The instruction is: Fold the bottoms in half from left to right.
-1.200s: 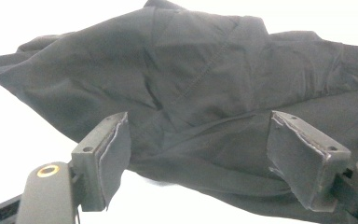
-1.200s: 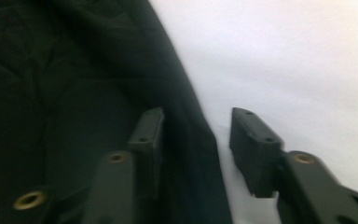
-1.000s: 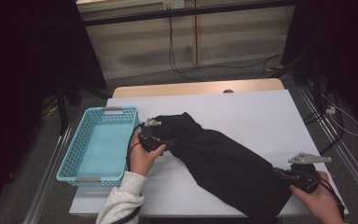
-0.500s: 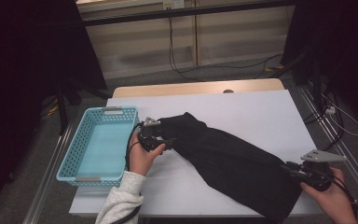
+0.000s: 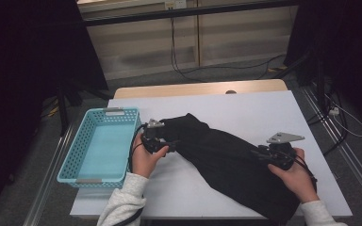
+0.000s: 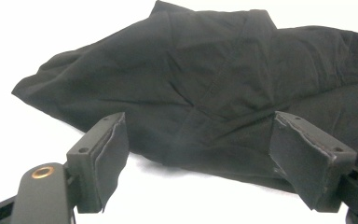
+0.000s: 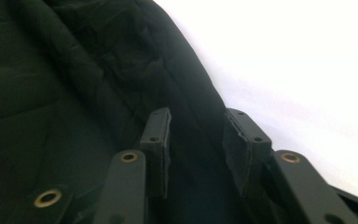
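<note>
A black garment (image 5: 221,157) lies crumpled in a diagonal across the white table (image 5: 245,108). My left gripper (image 5: 172,142) rests at the garment's upper left end, its jaws open wide. In the left gripper view the cloth (image 6: 205,79) spreads beyond the left gripper (image 6: 205,158), and neither pad presses it. My right gripper (image 5: 258,153) sits over the garment's right edge. In the right gripper view the right gripper (image 7: 198,144) has just been opening and stands part open. Dark cloth (image 7: 74,84) lies loose in the gap, not pinched.
A light blue plastic basket (image 5: 118,112) stands empty at the table's left side, close to my left hand. Bare white tabletop runs behind and to the right of the garment. Cables trail on the floor beyond the table.
My right hand has moved from the front right corner inward along the garment's edge, and its jaws have come apart off the cloth. The left hand has stayed put.
</note>
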Tool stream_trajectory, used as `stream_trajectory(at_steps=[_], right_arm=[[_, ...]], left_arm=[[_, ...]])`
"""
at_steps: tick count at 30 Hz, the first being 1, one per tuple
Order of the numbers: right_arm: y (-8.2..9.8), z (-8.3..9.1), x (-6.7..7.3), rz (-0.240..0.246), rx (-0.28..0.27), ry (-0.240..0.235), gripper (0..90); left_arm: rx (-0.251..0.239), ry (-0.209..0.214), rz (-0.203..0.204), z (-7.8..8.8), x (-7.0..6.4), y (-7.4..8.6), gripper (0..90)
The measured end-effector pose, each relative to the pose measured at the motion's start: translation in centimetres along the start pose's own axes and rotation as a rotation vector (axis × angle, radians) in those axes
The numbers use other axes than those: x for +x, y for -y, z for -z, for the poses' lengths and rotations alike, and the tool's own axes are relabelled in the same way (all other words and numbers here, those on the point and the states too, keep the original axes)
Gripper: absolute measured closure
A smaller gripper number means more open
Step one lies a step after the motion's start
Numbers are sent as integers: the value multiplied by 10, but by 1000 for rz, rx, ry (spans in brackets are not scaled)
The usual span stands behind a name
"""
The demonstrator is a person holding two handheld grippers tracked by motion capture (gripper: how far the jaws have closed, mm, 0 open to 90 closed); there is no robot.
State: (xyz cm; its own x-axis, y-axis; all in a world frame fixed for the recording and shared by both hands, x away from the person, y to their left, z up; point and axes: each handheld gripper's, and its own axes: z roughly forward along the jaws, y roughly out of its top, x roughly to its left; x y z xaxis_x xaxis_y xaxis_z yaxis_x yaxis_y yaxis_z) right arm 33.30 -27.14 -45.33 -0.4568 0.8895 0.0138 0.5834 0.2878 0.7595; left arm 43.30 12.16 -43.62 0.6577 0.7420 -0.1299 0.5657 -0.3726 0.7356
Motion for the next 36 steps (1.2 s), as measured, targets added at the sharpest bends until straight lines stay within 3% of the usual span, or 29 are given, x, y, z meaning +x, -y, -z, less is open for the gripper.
stream_trajectory(at_steps=[3,8,13,18,20,22,24,28,32,36], right_arm=[[0,-12,-3,-5,18,17,640],[0,-17,-2,-1,35,-21,882],[-1,-16,-3,-15,36,-20,898],[-5,-8,-11,-55,-34,-3,899],[-8,-5,-15,-49,-47,16,899],[-8,-5,-19,-62,-43,18,899],[-5,-8,-22,-60,-30,56,900],[1,-15,-30,-73,-16,86,900],[2,-18,-29,-51,-5,100,891],[3,-17,-30,-43,2,107,796]], left_arm=[[5,-2,-7,-1,0,1,204],[0,-10,4,-3,0,2,204],[1,-8,-5,-1,0,1,205],[-8,-10,0,-2,0,2,205],[-3,-11,-3,-3,0,3,205],[1,-10,2,-4,1,4,205],[4,-13,4,-4,2,5,204],[10,-10,6,-5,4,6,205],[9,-19,13,-7,5,7,205],[7,-28,22,-7,6,8,204]])
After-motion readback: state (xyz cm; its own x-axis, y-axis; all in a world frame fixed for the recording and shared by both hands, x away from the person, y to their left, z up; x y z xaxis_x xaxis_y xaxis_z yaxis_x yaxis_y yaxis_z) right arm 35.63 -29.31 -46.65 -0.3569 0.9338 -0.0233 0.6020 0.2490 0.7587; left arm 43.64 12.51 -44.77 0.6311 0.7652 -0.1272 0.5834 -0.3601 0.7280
